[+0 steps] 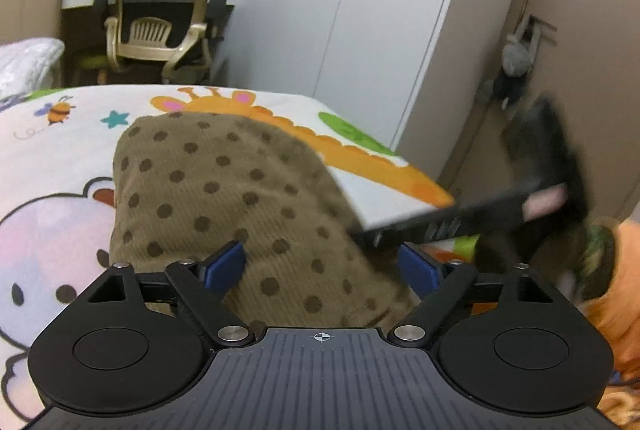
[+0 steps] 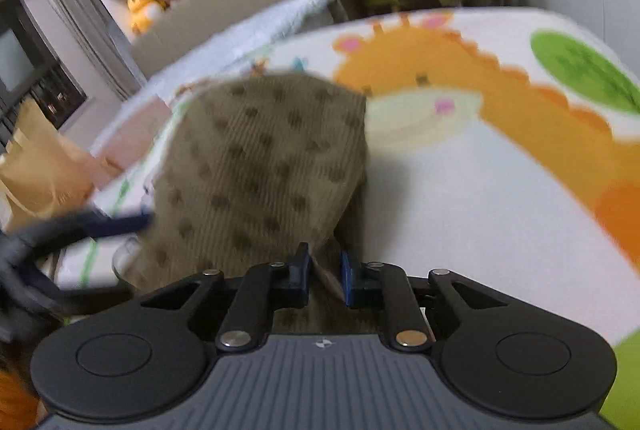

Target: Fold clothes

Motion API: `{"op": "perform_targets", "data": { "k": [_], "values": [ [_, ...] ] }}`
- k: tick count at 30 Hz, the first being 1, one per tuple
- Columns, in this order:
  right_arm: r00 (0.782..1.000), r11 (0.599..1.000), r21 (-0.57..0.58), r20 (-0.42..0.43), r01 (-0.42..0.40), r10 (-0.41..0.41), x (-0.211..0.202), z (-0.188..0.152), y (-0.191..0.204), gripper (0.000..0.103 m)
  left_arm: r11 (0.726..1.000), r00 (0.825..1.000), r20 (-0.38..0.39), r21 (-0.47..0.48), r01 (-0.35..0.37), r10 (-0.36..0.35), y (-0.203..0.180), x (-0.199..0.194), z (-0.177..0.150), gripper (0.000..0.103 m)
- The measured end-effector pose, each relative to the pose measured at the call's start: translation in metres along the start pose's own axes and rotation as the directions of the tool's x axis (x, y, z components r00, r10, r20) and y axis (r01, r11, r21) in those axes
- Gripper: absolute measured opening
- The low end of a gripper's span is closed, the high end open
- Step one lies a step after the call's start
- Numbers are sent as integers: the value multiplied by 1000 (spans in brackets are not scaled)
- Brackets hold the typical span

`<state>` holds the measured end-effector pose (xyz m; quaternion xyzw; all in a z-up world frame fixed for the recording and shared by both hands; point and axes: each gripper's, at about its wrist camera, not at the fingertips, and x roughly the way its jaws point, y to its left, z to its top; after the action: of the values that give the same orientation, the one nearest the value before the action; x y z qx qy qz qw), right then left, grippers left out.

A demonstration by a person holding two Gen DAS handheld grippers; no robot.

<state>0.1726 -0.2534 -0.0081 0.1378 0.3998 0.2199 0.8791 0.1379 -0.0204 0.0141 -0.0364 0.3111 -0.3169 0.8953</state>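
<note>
At lower centre of both views, the garment (image 1: 224,190) lies on the sheet (image 1: 60,150). Right gripper (image 2: 325,272) pinches its near edge; left gripper (image 1: 320,266) stands spread over it. Thin pinch could slip, dropping the fold.

That brown dotted garment (image 1: 224,190) looks like ribbed corduroy, soft and matt. The cartoon sheet (image 1: 60,150) under it is smooth printed cloth. My left gripper (image 1: 320,266) is matt black plastic with shiny metal pins.
</note>
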Motion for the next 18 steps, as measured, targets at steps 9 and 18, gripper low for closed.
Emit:
{"op": "perform_targets", "data": {
  "k": [9, 18],
  "values": [
    [985, 951, -263, 105, 163, -140, -28, -18, 26, 43, 936, 990, 8, -327, -129, 139, 85, -23, -6, 88],
    [998, 878, -474, 44, 63, -48, -21, -36, 61, 75, 911, 1000, -10, -412, -27, 25, 91, 4, -26, 75]
  ]
}}
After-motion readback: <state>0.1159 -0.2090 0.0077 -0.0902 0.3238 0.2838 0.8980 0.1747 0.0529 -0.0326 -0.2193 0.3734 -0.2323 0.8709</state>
